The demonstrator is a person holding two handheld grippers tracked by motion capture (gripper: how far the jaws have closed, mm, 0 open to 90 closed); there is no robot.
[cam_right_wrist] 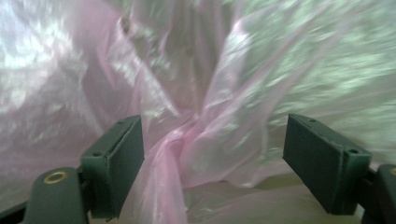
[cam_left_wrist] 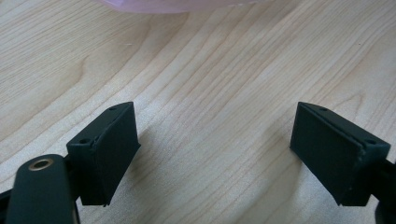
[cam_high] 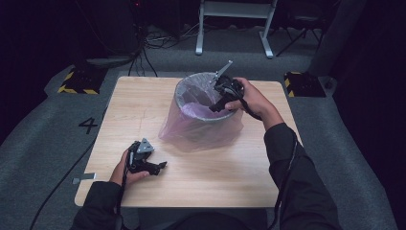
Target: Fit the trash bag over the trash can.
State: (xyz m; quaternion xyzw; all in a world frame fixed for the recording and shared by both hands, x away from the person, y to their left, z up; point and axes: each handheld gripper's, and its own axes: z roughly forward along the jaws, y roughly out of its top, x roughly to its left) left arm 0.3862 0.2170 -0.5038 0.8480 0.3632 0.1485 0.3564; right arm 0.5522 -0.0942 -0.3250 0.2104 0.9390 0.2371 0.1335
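1. Near the table's (cam_high: 206, 177) front left corner, the left gripper (cam_high: 160, 166) is held low over the bare wood, jaws spread wide with nothing between them.
2. Toward the back edge, a mesh wastebasket (cam_high: 184, 88) is draped in a pink plastic bag (cam_high: 191, 129).
3. At its right rim, the right gripper (cam_high: 214, 108) is dipped into the bag, jaws wide, a fold of film (cam_right_wrist: 163, 154) lying loosely between them.

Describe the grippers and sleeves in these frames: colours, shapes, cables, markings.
Both grippers are black. The left gripper carries a grey three-cornered plate on top; the right gripper has one too. Each trails a black cable. Up close, the pads are flat dark rectangular blocks with small screw holes, and a brass-ringed hole sits beside one. The person wears dark long sleeves.
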